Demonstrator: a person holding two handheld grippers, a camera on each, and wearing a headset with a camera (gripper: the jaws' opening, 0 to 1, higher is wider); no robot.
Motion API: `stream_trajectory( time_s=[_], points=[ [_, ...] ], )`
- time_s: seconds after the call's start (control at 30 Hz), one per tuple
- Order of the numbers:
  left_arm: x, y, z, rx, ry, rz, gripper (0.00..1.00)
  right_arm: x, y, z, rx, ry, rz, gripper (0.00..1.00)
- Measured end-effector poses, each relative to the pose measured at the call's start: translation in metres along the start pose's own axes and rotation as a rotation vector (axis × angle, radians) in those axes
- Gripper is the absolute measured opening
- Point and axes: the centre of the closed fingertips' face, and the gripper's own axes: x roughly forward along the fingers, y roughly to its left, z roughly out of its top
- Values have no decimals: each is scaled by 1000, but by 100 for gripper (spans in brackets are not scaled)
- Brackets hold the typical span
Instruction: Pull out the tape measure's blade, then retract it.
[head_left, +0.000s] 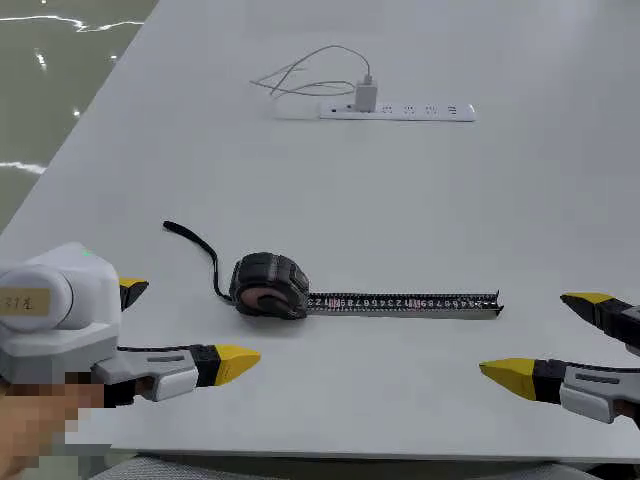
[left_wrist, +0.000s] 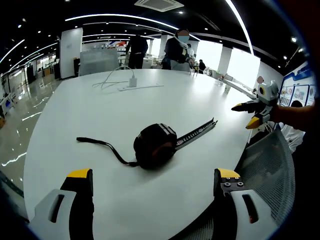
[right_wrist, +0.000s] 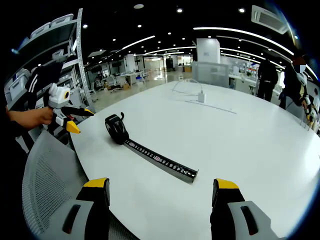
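Left hand-held gripper (head_left: 190, 323) and right hand-held gripper (head_left: 535, 335) both gaping, empty — blade (head_left: 405, 303) out; best steady tape measure (head_left: 270, 286) body, retract slowly.

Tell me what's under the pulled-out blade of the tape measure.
The blade lies flat on the white table, extending from the black case. Nothing else shows beneath it. The strip of tabletop directly under it is covered.

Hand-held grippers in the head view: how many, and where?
2. The left hand-held gripper is at the lower left, near the tape measure; the right hand-held gripper is at the lower right, beyond the end of the blade. Both are open and empty.
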Motion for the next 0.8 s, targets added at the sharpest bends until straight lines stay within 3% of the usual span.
stream_trajectory(
  time_s=[0.43, 0.8],
  points=[
    [-5, -4, 10, 9, -29, -7, 99, -8, 8, -5, 27, -2, -27, 98],
    [-7, -5, 24, 20, -49, -8, 99, -14, 11, 5, 34, -21, -27, 99]
  ],
)
